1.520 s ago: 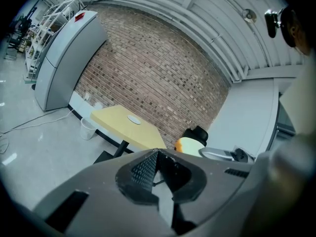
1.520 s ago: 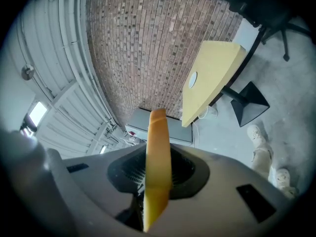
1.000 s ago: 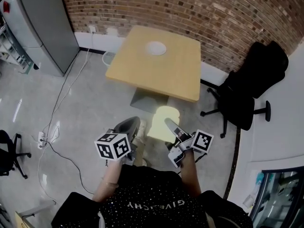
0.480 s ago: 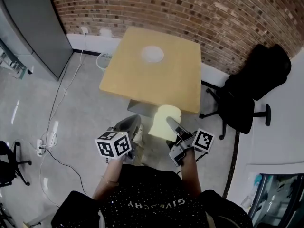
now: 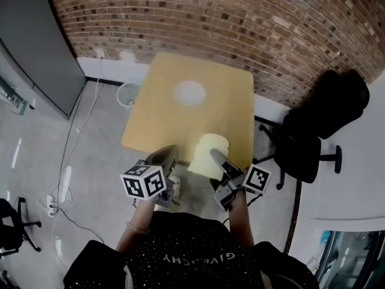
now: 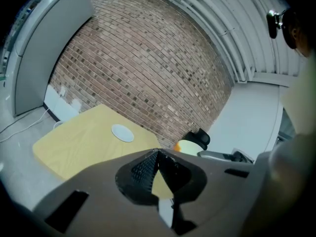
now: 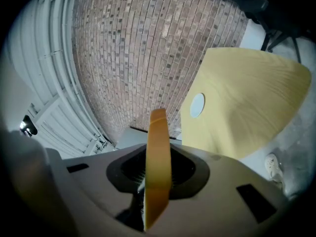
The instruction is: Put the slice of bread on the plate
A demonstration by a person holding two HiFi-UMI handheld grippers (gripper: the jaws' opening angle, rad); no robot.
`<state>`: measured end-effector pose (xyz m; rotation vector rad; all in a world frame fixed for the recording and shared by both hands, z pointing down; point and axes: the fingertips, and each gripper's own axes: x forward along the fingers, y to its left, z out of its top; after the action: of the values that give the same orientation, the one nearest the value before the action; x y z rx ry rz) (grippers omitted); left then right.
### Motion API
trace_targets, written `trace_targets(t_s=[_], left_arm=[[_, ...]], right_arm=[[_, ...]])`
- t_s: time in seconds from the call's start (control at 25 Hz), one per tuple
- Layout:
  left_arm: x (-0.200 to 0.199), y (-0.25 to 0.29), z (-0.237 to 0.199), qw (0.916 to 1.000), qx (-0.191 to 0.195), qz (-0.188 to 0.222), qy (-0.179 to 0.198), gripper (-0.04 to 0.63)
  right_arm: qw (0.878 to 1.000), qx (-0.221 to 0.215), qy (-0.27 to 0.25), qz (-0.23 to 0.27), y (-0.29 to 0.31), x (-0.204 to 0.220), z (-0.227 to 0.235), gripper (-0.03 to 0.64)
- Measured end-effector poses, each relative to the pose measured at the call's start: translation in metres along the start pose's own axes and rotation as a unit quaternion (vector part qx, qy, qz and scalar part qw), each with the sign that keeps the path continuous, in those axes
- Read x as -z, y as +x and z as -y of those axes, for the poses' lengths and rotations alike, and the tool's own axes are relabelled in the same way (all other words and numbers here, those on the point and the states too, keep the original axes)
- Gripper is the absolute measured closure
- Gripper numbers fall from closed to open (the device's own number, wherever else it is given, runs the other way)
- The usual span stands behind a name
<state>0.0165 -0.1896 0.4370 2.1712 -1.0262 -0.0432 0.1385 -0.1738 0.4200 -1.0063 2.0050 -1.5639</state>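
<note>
Where the jaws of the right gripper [image 7: 157, 174] close, we see the slice of bread [image 7: 159, 132] pinched edge-on between the pads. It stands upright, and its crusted edge rises past the jaw tips. From the head view the slice juts forward and a little left out of that grip, its pale face turned up, and it shows against the near right edge of the table [image 5: 150, 131]. The left gripper [image 6: 158, 154] is just to the left of the slice and apart from it. Its jaws meet at their tips and have nothing between them. Farther out, the plate [image 5: 190, 93] lies flat on the far half of the tabletop, well apart from the bread. A brick wall [image 5: 210, 23] runs behind the table, and a black office chair [image 5: 313, 125] stands to its right.
</note>
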Motion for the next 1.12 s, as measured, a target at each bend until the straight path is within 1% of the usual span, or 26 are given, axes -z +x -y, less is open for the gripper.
trace_targets(t_s=[0.12, 0.24, 0.48, 0.68, 1.0, 1.12], left_arm=[[-0.024, 0.027, -0.008, 0.9999, 0.01, -0.006, 0.005, 0.584], [-0.04, 0.056, -0.015, 0.9996, 0.021, -0.018, 0.006, 0.584], [-0.055, 0.109, -0.028, 0.9984, 0.04, -0.04, 0.003, 0.584], [-0.068, 0.133, -0.039, 0.9982, 0.045, -0.041, 0.0, 0.584], [-0.062, 0.138, -0.067, 0.9988, 0.014, -0.038, -0.029, 0.584], [-0.065, 0.139, -0.076, 0.9987, -0.003, -0.031, -0.041, 0.584]], right_arm=[[1.0, 0.002, 0.003, 0.013, 0.017, -0.023, 0.001, 0.52], [1.0, 0.013, 0.009, 0.024, 0.031, -0.046, 0.009, 0.52], [0.999, 0.026, 0.018, 0.044, 0.054, -0.09, 0.028, 0.52], [0.998, 0.034, 0.026, 0.046, 0.069, -0.107, 0.038, 0.52], [0.998, 0.047, 0.028, 0.021, 0.089, -0.112, 0.055, 0.52], [0.998, 0.056, 0.023, 0.001, 0.1, -0.118, 0.061, 0.52]])
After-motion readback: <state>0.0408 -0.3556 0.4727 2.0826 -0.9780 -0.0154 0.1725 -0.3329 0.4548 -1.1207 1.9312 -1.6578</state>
